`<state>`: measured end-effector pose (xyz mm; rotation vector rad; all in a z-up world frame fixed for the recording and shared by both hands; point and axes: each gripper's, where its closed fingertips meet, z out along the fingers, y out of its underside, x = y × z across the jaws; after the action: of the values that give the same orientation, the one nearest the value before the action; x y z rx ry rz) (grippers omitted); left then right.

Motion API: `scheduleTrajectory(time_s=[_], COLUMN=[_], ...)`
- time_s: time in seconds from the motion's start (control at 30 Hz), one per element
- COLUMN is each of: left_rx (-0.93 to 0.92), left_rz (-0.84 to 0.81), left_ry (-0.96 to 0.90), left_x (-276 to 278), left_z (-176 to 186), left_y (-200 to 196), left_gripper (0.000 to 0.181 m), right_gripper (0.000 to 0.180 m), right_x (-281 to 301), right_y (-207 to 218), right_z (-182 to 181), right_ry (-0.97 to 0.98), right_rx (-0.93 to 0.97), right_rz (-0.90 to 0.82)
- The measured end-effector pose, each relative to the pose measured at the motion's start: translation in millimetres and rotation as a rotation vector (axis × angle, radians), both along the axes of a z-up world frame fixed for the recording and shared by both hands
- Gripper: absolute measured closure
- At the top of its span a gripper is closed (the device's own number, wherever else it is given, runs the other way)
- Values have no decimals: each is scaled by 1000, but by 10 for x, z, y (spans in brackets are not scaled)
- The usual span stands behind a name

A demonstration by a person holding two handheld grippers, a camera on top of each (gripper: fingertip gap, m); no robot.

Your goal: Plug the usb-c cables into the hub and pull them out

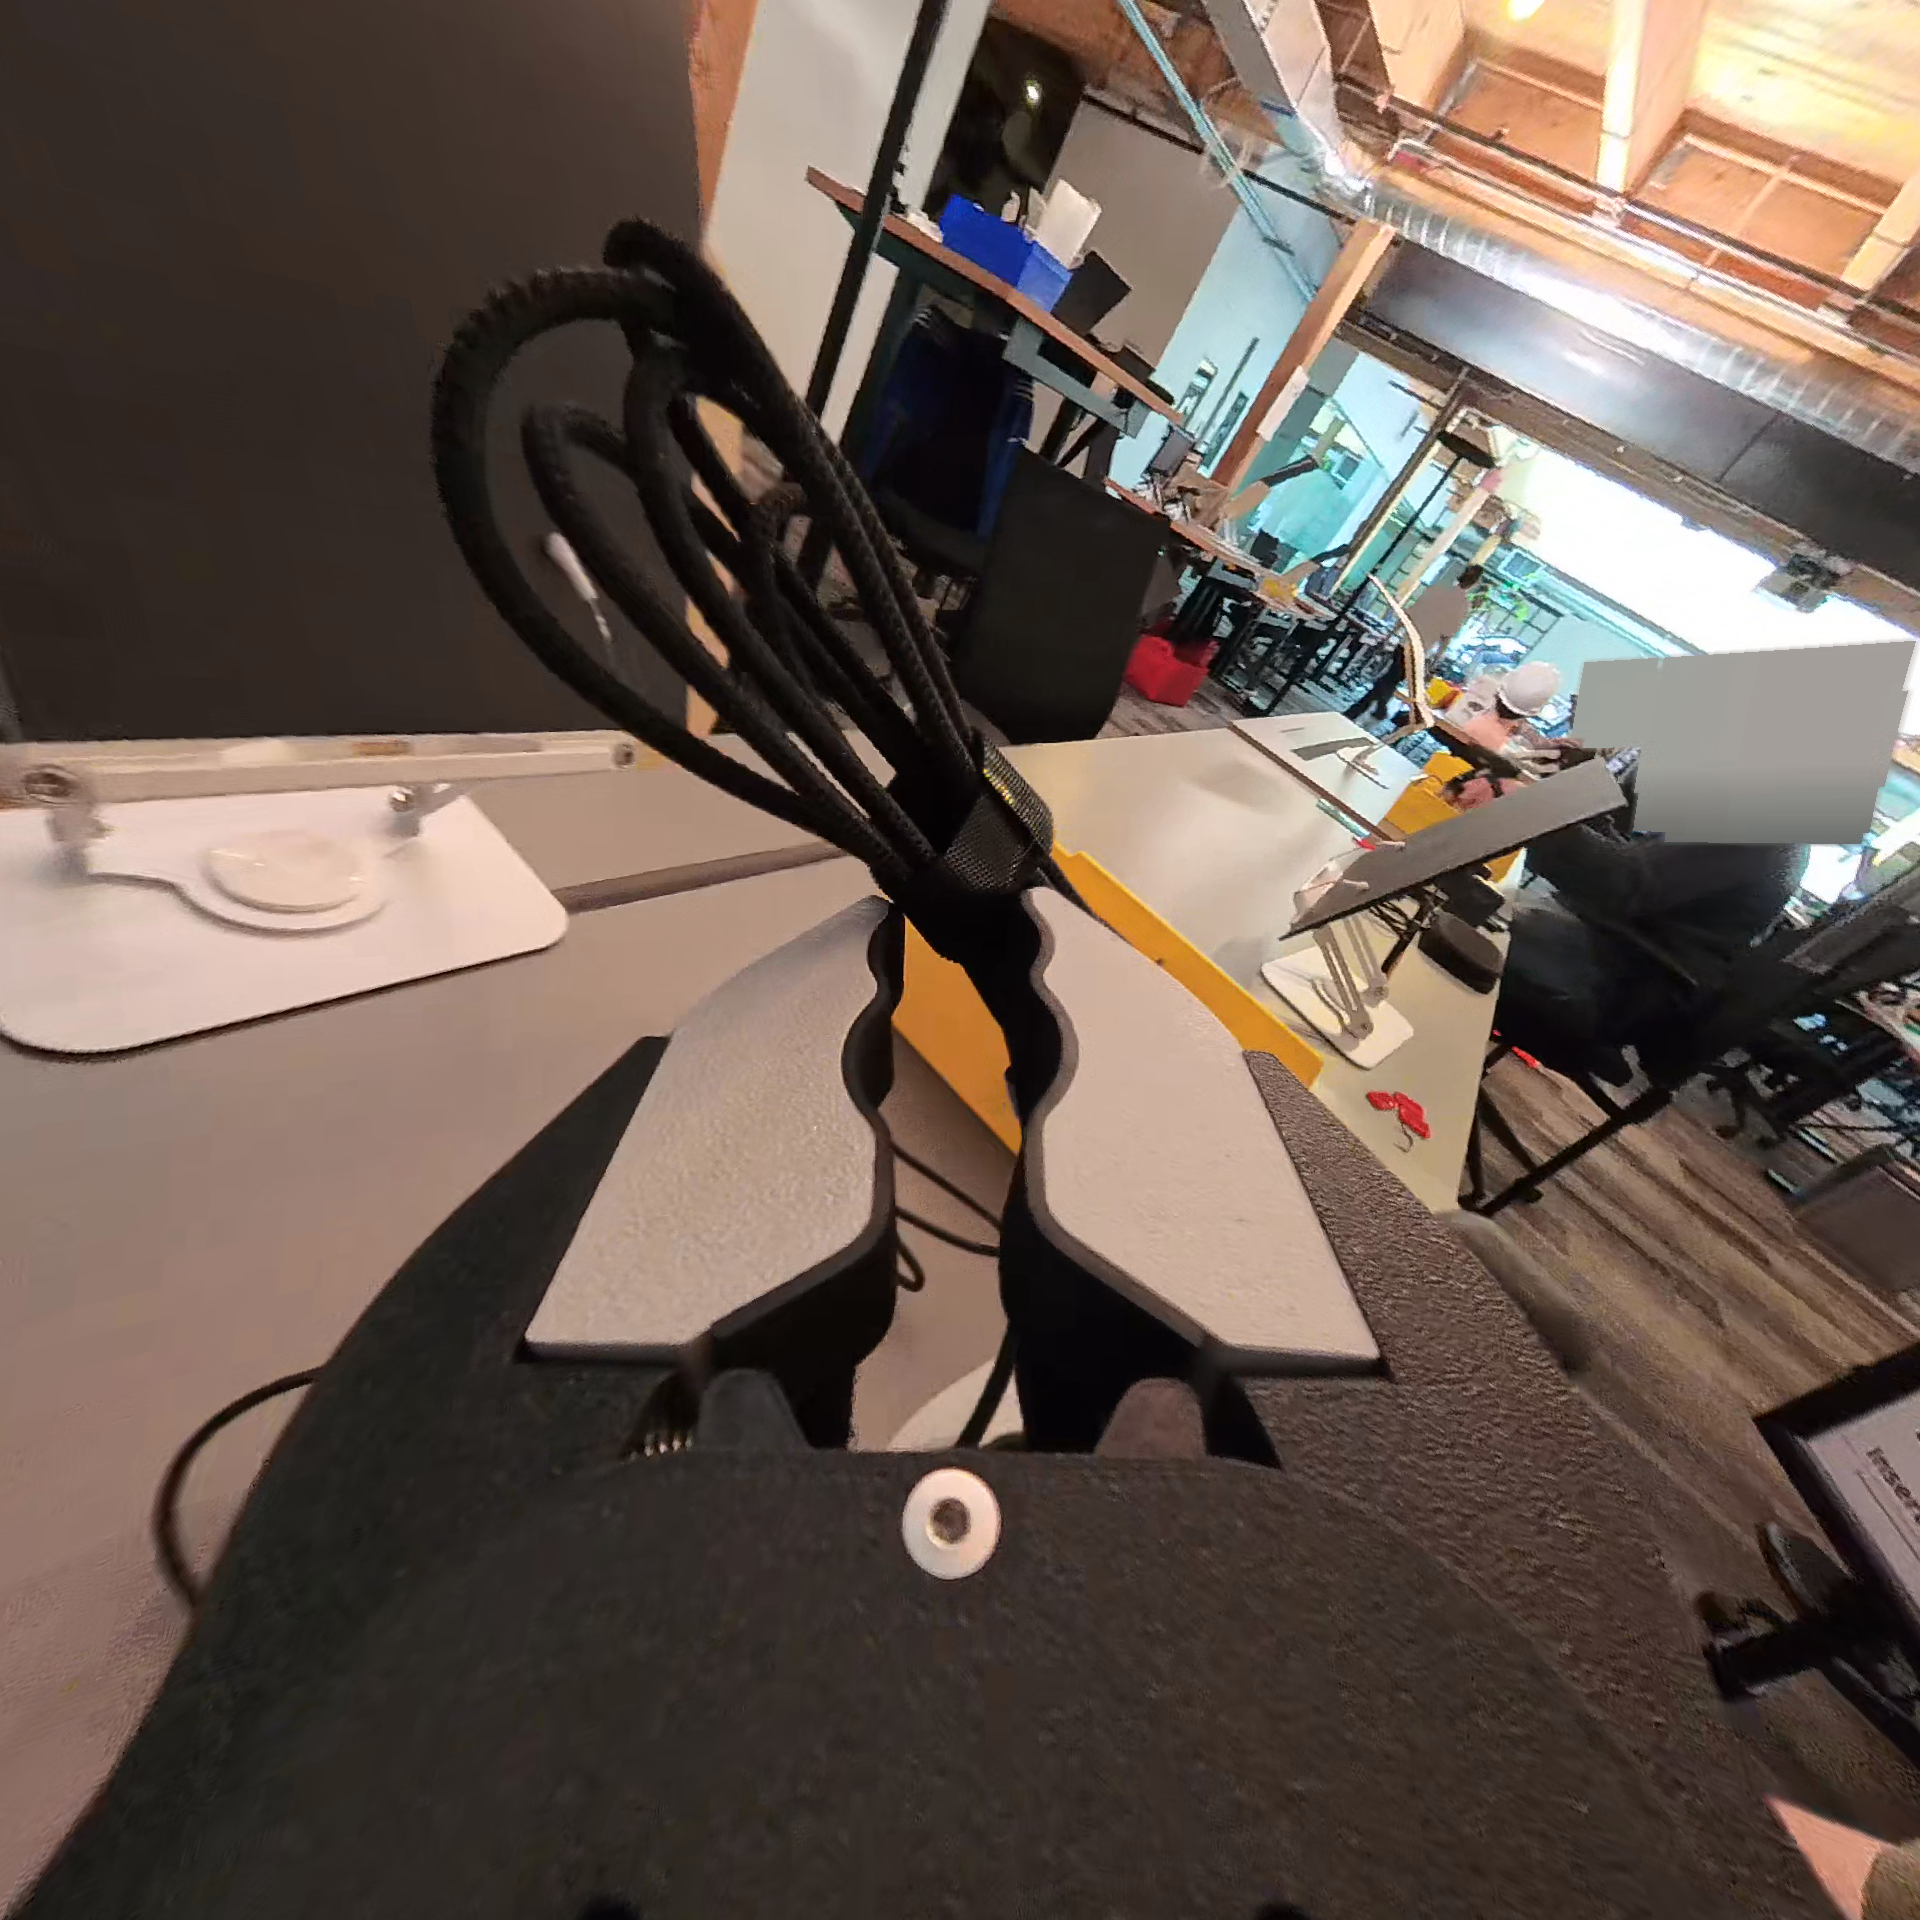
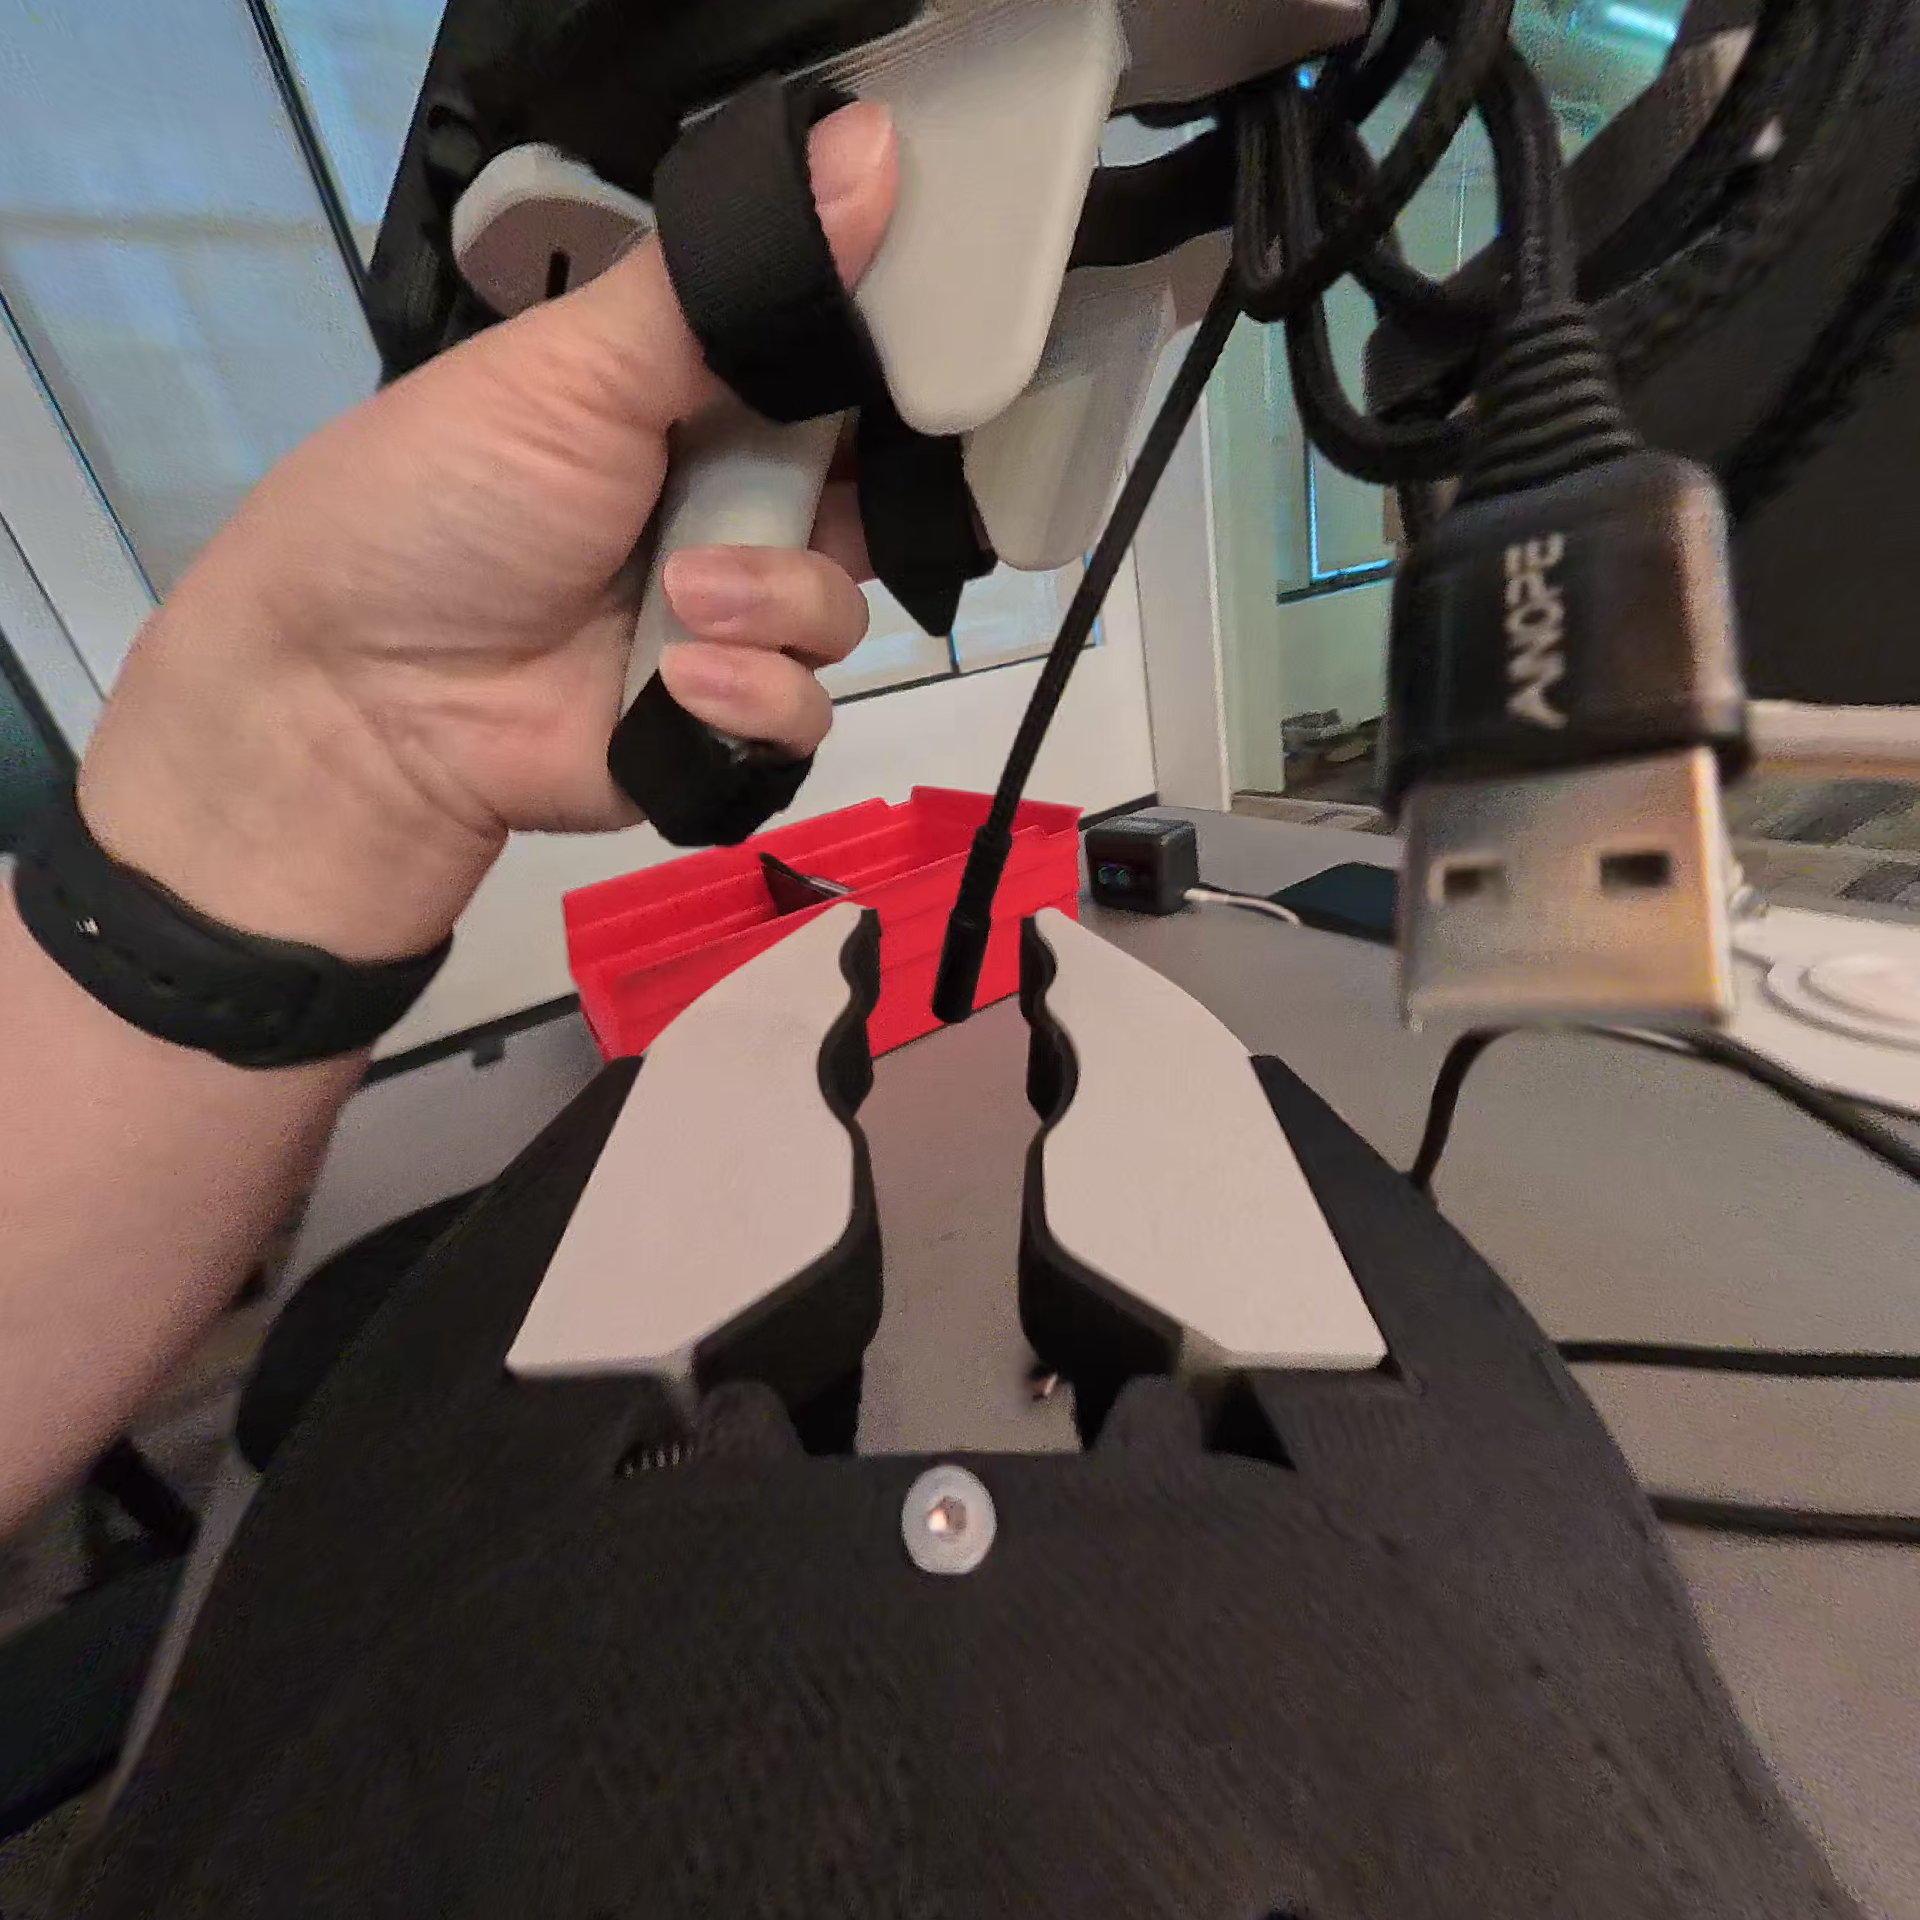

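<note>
Left gripper: closed on the coiled black cable bundle, clamped just below its black strap. Loops fanned up and to the left above the fingertips.
Bundle height: held up off the grey table, gripper tilted upward toward the room.
Right gripper: jaws apart, nothing between the pads. Grey table surface showed through the gap.
Thin cable end: slim black plug hung down on its lead, tip just in front of the open right fingertips, roughly centred on the gap. Contact with either finger: could not tell.
USB-A plug: large, black body with metal shell, dangled close to the right camera, to the right of the right gripper. Blurred.
Hand: person's hand with black wristband gripped the grey handle of the left gripper, upper left of the right wrist view; cables hung from up there.
Red tray: on the table beyond the right fingers, a small dark item inside.
Black cube: small, on the table right of the red tray.
Hub: not identified in either view.
White stand base: on the table, left of the left gripper, well apart.
Yellow box: just beyond the left fingertips, partly hidden by them.
Background: desks and a seated person far right in the left wrist view.
</note>
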<state>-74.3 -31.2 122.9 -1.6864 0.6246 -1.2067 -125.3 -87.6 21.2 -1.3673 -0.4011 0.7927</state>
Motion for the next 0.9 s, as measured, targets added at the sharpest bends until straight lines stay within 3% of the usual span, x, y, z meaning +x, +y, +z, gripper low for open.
scheduleTrajectory(time_s=[0.13, 0.23, 0.47, 0.67, 0.9], left_rx=[-30, -65, -189, -377, -617], left_rz=[-46, -102, -298, -421, -611], left_ry=[27, 37, 137, 301, 226], left_x=[245, 384, 788, 1230, 1377], left_z=[-171, -269, -549, -1113, -1442], left_y=[-79, -129, -249, -207, -321], left_gripper=[163, 163, 161, 161, 158], right_gripper=[170, 171, 170, 171, 171], right_x=[160, 252, 415, 701, 1046], right_y=[-75, -97, -399, -416, -396], right_z=[-116, -237, -150, -254, -319], right_ry=[18, 8, 222, 385, 596], right_rx=[-60, -121, -205, -304, -393], right_rz=[-3, 18, 174, 151, 169])
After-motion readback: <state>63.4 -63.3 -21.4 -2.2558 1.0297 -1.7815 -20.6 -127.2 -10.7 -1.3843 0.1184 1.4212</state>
